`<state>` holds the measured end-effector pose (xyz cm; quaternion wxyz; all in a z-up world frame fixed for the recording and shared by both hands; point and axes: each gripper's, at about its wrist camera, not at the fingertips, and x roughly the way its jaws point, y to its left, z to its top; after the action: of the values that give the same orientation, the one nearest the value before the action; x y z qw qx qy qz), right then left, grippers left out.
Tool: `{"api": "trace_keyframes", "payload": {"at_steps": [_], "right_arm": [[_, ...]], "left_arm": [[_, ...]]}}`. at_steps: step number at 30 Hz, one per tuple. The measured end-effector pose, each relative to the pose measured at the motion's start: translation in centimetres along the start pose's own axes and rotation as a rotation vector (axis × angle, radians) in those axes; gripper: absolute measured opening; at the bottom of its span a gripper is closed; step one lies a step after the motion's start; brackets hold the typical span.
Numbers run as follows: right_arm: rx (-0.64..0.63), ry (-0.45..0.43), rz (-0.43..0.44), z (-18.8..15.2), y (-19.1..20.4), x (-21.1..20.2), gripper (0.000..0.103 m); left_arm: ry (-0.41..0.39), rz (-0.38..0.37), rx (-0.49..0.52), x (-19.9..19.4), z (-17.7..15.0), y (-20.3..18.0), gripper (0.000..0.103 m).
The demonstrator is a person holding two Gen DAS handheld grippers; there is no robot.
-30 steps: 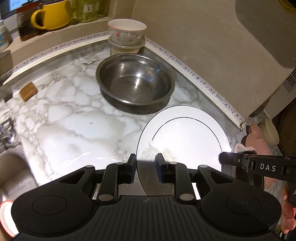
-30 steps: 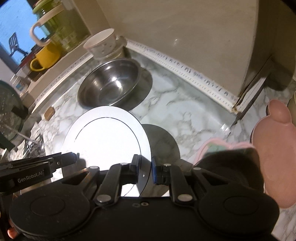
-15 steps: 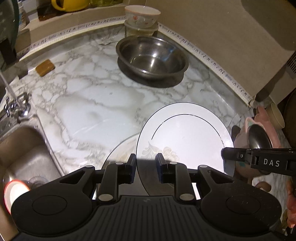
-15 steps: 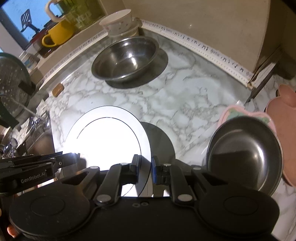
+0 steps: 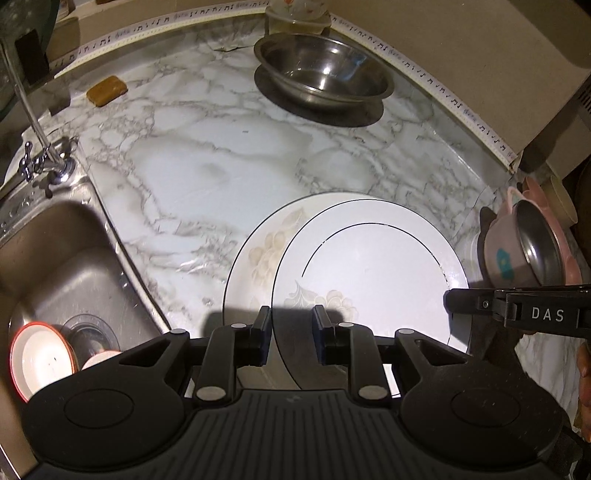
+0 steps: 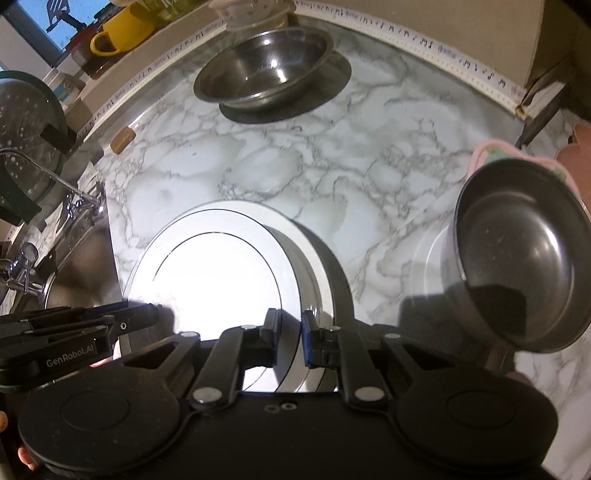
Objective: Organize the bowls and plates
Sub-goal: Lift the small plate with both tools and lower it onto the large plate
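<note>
**White plate held by both grippers over a second plate**

White china fills the lower middle of both wrist views: a plate (image 5: 369,266) with a thin black ring and a faint grey leaf print is gripped at its near rim by the left gripper (image 5: 289,339), whose fingers (image 5: 260,338) stand narrow and pinch the edge. The right gripper (image 6: 289,341) grips the same plate (image 6: 218,273) at its rim on the opposite side, its fingers (image 6: 271,338) also narrow and closed on the edge. In the left view the right gripper enters from the right edge, marked "DAS"; in the right view the left gripper enters from the lower left.

Just under the held plate lies a second plate (image 5: 255,254) with a pale floral print, showing as a crescent to the left of it on the marble surface (image 5: 207,147). Whether the two plates touch cannot be told.

A large steel bowl (image 5: 321,70) sits at the upper middle of the surface, with a stack of small china bowls (image 5: 297,14) behind it at the top edge. A smaller steel bowl (image 6: 524,258) sits in a pink dish (image 5: 496,254) at the right of the frame. A brown soap bar (image 5: 107,90) lies at the upper left. A steel sink (image 5: 59,266) takes the left side, with a tap (image 5: 48,158) above it and a red-rimmed plate (image 5: 40,358) in the basin. A yellow mug (image 6: 120,27) stands on the ledge at the upper left of the right view.
</note>
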<state>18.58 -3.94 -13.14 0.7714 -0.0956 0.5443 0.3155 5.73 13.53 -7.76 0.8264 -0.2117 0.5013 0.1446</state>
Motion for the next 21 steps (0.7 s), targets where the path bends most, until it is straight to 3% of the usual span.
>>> {"api": "trace_keyframes", "payload": {"at_steps": [21], "right_arm": [[0.006, 0.029, -0.001, -0.5, -0.4, 1.6, 0.013]], "left_arm": [[0.019, 0.027, 0.043, 1.3, -0.8, -0.1, 0.022]]}}
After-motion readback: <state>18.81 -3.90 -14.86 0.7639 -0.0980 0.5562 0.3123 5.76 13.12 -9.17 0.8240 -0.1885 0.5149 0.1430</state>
